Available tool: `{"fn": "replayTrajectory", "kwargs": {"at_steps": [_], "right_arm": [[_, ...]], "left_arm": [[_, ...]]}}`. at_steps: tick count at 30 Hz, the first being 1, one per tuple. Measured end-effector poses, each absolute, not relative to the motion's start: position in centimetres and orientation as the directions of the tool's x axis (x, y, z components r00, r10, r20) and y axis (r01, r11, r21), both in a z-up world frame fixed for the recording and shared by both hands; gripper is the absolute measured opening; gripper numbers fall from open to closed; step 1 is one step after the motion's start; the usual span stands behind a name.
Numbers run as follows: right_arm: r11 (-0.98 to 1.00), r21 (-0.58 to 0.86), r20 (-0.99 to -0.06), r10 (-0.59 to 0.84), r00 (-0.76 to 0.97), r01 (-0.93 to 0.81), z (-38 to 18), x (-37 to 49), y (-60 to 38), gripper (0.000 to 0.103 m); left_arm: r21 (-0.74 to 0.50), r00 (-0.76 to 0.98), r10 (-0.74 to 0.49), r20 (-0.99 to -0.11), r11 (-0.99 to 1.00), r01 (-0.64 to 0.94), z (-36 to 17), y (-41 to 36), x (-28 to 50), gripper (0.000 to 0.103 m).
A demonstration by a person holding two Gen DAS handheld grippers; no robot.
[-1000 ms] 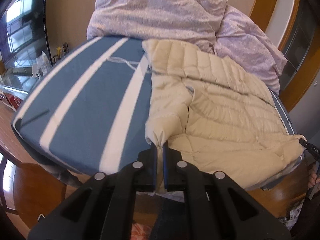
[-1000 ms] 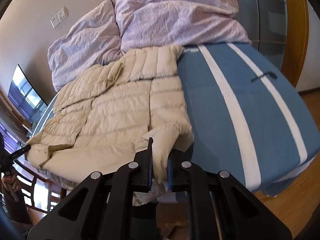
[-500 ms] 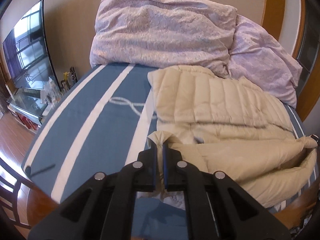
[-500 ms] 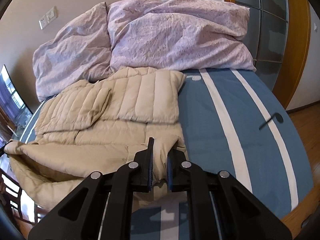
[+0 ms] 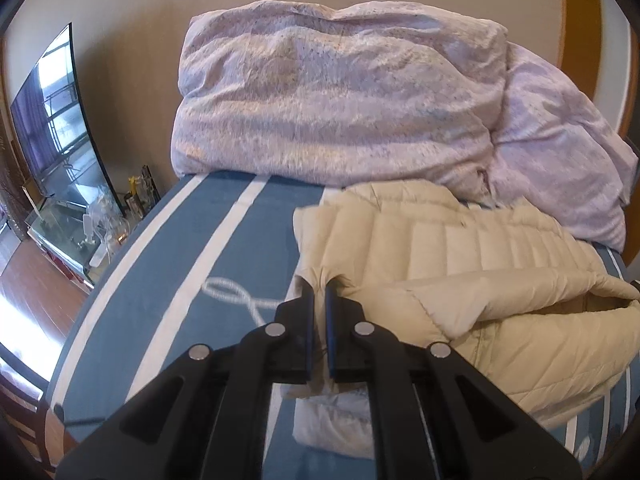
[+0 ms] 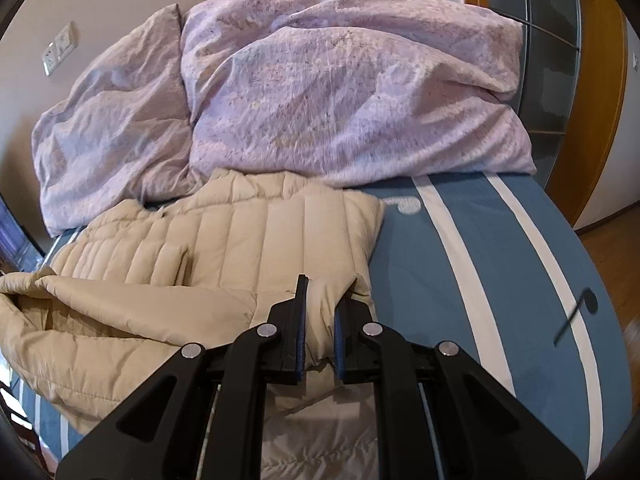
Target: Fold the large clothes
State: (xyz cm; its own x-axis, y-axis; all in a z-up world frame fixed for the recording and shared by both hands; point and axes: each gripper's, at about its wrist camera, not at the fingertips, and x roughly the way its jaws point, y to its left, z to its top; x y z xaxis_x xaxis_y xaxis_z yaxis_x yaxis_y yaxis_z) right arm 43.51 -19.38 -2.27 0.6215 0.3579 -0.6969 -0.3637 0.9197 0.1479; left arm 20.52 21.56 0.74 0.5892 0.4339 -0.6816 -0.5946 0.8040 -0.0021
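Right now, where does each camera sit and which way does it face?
Left wrist: on the left gripper, facing the lilac duvet; gripper clamps the cream jacket, blue bedspread leftward.
Right wrist: on the right gripper, same heading; bedspread rightward.
Shared: jacket, duvet, bedspread; only grippers show, no hands.

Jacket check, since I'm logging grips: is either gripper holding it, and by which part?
Both hold the beige puffer jacket: left gripper and right gripper each pinch a corner of its lifted edge.

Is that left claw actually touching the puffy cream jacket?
Touching. The left wrist view shows the left gripper pinching the jacket, fabric bunched between its shut jaws.
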Motion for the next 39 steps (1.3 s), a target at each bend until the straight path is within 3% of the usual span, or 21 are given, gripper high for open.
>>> {"fn": "replayTrajectory", "kwargs": {"at_steps": [13,15,16,17,18,21,25,28,34,39], "right_arm": [[0.943,0.198,-0.654,0.329,0.681,-0.266,-4.1,52.3,-14.7,0.015],[0.934,0.226,-0.638,0.356,0.683,-0.276,-4.4,53.0,-14.4,0.030],[0.929,0.247,-0.628,0.371,0.684,-0.277,-4.4,53.2,-14.5,0.053],[0.924,0.263,-0.618,0.382,0.687,-0.276,-4.2,53.3,-14.7,0.077],[0.920,0.281,-0.590,0.391,0.706,-0.274,-3.8,53.2,-15.0,0.082],[0.916,0.274,-0.538,0.400,0.742,-0.295,-2.2,52.1,-15.9,0.082],[0.908,0.257,-0.563,0.419,0.713,-0.330,-1.7,50.6,-16.9,0.077],[0.899,0.258,-0.585,0.437,0.683,-0.354,-2.0,49.5,-17.6,0.070],[0.906,0.185,-0.642,0.405,0.651,-0.382,-3.5,49.0,-15.9,0.066],[0.934,0.084,-0.683,0.308,0.663,-0.348,-5.5,50.4,-13.4,0.066]], "left_arm": [[-0.024,0.538,0.482,-0.691,0.729,-0.684,-2.0,27.0,30.9,0.011],[-0.024,0.525,0.488,-0.697,0.716,-0.697,-2.9,27.6,32.0,0.020],[-0.019,0.520,0.498,-0.694,0.710,-0.704,-3.2,27.7,32.5,0.039],[-0.014,0.517,0.512,-0.686,0.701,-0.713,-3.3,27.9,32.7,0.048],[-0.018,0.522,0.521,-0.675,0.697,-0.717,-3.3,28.0,32.9,0.059],[-0.023,0.546,0.512,-0.663,0.715,-0.699,-2.4,27.9,32.7,0.067],[-0.024,0.574,0.501,-0.648,0.739,-0.673,-1.2,27.1,30.9,0.078],[-0.044,0.592,0.480,-0.647,0.752,-0.657,-0.8,26.5,29.3,0.080],[-0.099,0.630,0.453,-0.630,0.759,-0.644,-0.6,25.3,26.8,0.084],[-0.026,0.593,0.448,-0.669,0.783,-0.621,-2.6,24.1,29.5,0.084]]}}
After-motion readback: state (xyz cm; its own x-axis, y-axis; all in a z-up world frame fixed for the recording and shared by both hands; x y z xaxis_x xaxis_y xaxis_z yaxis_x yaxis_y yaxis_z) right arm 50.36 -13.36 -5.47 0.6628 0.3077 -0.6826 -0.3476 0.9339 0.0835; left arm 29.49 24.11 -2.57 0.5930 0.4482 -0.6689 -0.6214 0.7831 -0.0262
